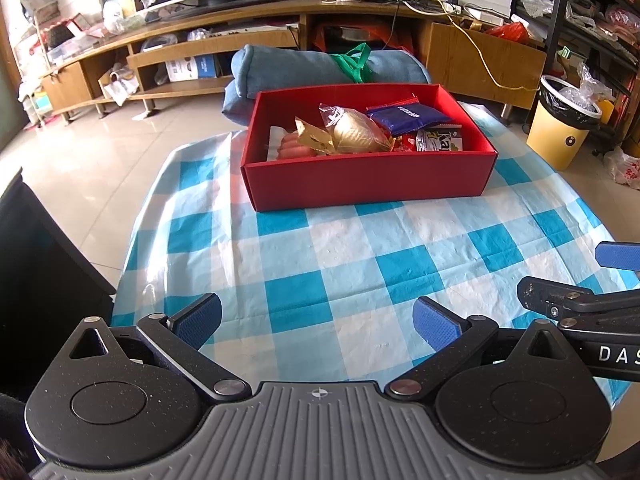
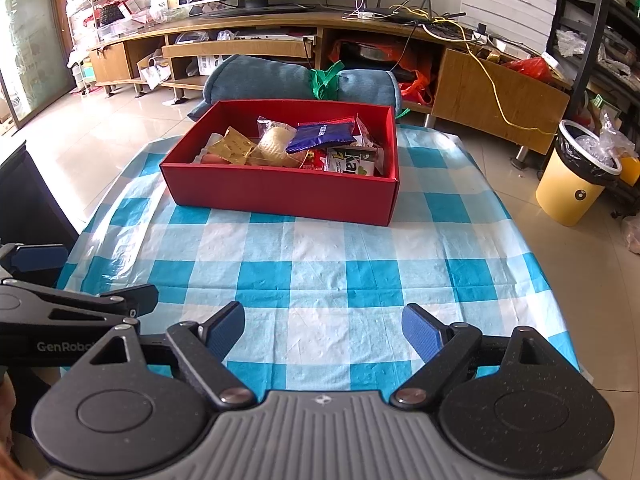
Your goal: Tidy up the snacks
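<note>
meanwhile red box (image 1: 360, 184) holds snack packets (image 1: 404, 118); left tongs (image 1: 318, 326), right tongs (image 2: 323, 330) spread, empty

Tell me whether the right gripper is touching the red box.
Apart. The right wrist view shows the right gripper open over bare checked tablecloth, with several squares of cloth lying between its fingertips and the red box.

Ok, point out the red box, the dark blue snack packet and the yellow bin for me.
red box (image 2: 280, 196): right wrist view, on its near outer wall.
dark blue snack packet (image 2: 320, 135): right wrist view, middle of the wrapper.
yellow bin (image 1: 554, 140): left wrist view, on its yellow side.
</note>
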Motion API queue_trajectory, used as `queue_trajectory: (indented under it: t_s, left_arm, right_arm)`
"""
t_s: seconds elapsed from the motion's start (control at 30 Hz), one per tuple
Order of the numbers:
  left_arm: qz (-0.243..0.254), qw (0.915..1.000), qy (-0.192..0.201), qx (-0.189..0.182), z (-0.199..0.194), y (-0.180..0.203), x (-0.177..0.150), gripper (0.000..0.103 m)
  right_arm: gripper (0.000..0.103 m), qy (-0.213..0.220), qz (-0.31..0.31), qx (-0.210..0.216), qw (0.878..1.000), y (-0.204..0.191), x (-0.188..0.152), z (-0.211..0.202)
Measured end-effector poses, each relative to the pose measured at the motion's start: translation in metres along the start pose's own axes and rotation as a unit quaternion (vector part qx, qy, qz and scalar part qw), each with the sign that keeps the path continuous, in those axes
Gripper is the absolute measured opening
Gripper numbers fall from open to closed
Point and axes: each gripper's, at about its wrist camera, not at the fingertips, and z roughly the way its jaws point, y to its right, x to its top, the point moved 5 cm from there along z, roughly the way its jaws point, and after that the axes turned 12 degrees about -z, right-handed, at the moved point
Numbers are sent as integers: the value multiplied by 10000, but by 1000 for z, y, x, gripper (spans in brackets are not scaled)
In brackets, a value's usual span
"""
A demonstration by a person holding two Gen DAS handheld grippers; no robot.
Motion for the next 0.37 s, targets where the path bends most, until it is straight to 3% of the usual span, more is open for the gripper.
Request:
queue_trajectory:
  t_s: [0.37]
  left_arm:
    - [-6, 10000, -19, -9, 0, -1, 0, 103]
  right_arm:
    - [82, 1, 1, -6, 10000, -1, 1, 0]
